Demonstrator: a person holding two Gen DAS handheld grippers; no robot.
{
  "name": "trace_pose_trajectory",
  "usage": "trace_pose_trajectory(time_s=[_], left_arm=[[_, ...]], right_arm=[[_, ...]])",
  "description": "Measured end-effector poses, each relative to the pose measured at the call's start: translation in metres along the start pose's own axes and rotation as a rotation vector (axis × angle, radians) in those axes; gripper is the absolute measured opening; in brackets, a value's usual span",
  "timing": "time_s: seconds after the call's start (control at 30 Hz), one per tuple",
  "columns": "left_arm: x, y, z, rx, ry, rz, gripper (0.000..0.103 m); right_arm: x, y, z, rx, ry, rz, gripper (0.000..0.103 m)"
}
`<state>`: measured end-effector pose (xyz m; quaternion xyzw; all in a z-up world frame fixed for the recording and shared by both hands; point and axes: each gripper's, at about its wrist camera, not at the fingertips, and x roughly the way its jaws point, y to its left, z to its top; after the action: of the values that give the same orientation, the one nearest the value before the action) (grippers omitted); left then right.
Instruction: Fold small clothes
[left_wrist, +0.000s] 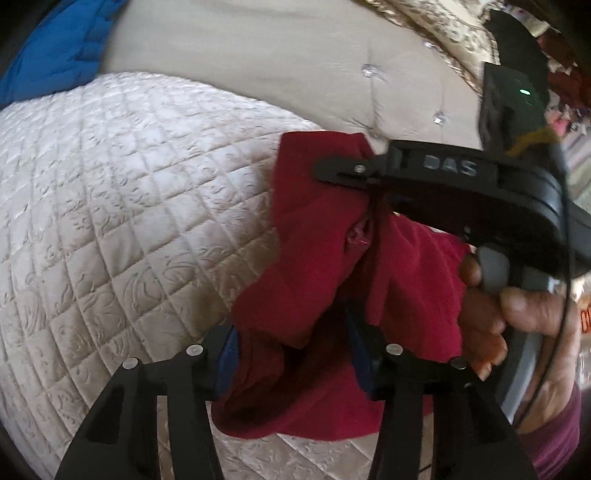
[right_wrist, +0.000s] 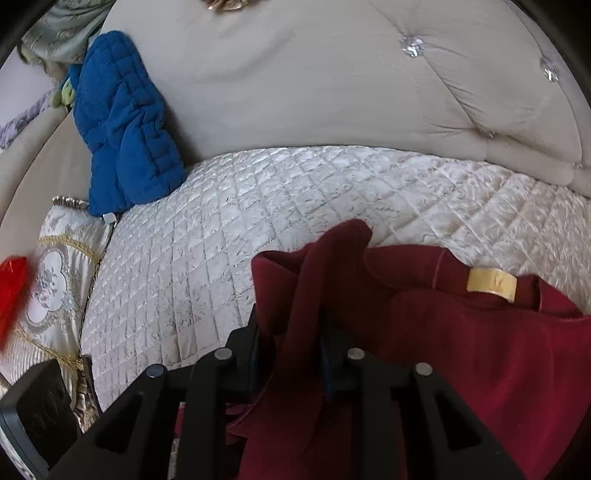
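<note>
Garment on the bed, a tool at each end

The garment (right_wrist: 461, 350) lies bunched on the quilt (right_wrist: 258, 221) at the near side of the bed, its neck label (right_wrist: 491, 282) facing up toward the headboard (right_wrist: 295, 85). The headboard rises behind the quilt. A padded jacket (right_wrist: 125, 125) leans against it at the far left, with a cushion (right_wrist: 55, 288) in front of the jacket. The left tool (left_wrist: 291, 354) and right tool (right_wrist: 290, 350) each have cloth between their jaws.

One dark red garment (right_wrist: 461, 350), one blue quilted jacket (right_wrist: 125, 125), one quilted bedspread (right_wrist: 258, 206), two grippers.
</note>
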<state>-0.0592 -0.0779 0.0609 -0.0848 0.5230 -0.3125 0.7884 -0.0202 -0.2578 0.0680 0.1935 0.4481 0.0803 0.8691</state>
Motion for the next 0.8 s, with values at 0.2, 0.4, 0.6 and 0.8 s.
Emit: trace_pose_trajectory(time_s=[0.2,0.4,0.6,0.8], left_arm=[[-0.01,-0.006,-0.003,0.06,0.025,-0.035,0.045],[-0.003,-0.016,-0.007,0.115,0.075,-0.044,0.051],[0.009,0.008,-0.005,-0.027,0.107,0.017,0.044],[0.012,0.006,-0.006,-0.023,0.1,0.042,0.042]], right_arm=[[0.013,-0.004,0.005,0.041,0.031,0.017,0.025],[0.025,0.007,0.01,0.018,0.083,0.021,0.031],[0.035,0.011,0.011,0.006,0.109,0.019,0.045],[0.057,0.026,0.011,-0.087,0.15,-0.077,0.06]])
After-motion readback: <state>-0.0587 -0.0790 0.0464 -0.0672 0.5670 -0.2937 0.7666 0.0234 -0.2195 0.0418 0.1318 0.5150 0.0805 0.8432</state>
